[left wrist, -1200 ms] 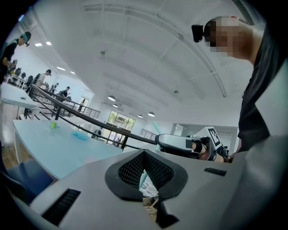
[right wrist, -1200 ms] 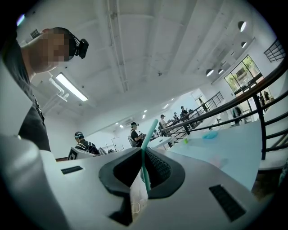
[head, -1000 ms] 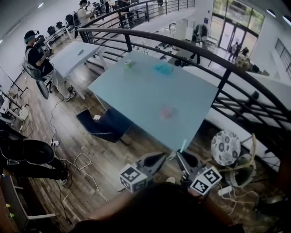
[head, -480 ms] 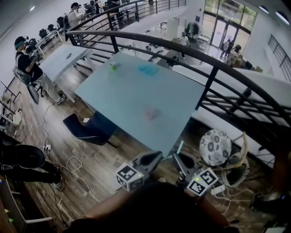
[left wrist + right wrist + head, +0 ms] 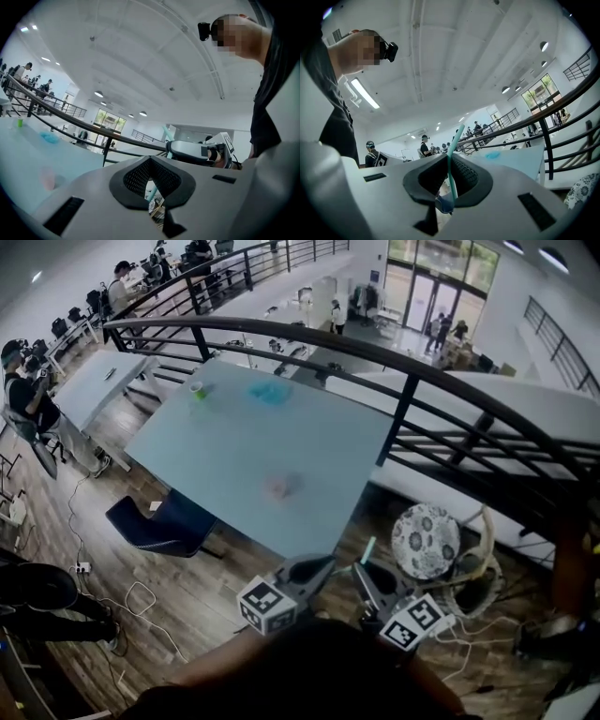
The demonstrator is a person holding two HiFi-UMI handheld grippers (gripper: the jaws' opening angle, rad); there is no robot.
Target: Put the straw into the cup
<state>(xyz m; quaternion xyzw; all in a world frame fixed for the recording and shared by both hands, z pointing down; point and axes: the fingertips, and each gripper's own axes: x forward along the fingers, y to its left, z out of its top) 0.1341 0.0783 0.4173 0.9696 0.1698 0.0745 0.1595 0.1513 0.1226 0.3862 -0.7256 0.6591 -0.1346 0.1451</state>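
Note:
A pale pink cup (image 5: 281, 486) stands on the light blue table (image 5: 225, 446), nearer its front corner; it also shows as a pink blur (image 5: 47, 178) in the left gripper view. My right gripper (image 5: 367, 576) is shut on a teal straw (image 5: 368, 549), which stands upright between its pads (image 5: 452, 159). My left gripper (image 5: 315, 570) is beside it, jaws together with nothing in them (image 5: 151, 180). Both grippers hang over the wooden floor, short of the table's front corner and well apart from the cup. From the left gripper view the right gripper (image 5: 187, 149) and its straw (image 5: 166, 133) show.
A green cup (image 5: 197, 388) and a blue object (image 5: 272, 393) sit at the table's far end. A black railing (image 5: 403, 381) runs behind and right of the table. A dark blue chair (image 5: 159, 521) stands at its left, a patterned round seat (image 5: 427, 540) at the right. Cables cross the floor.
The whole view has swung: the table and cup have slid left and slightly nearer in the head view. Both grippers keep their pose, the straw still in the right one.

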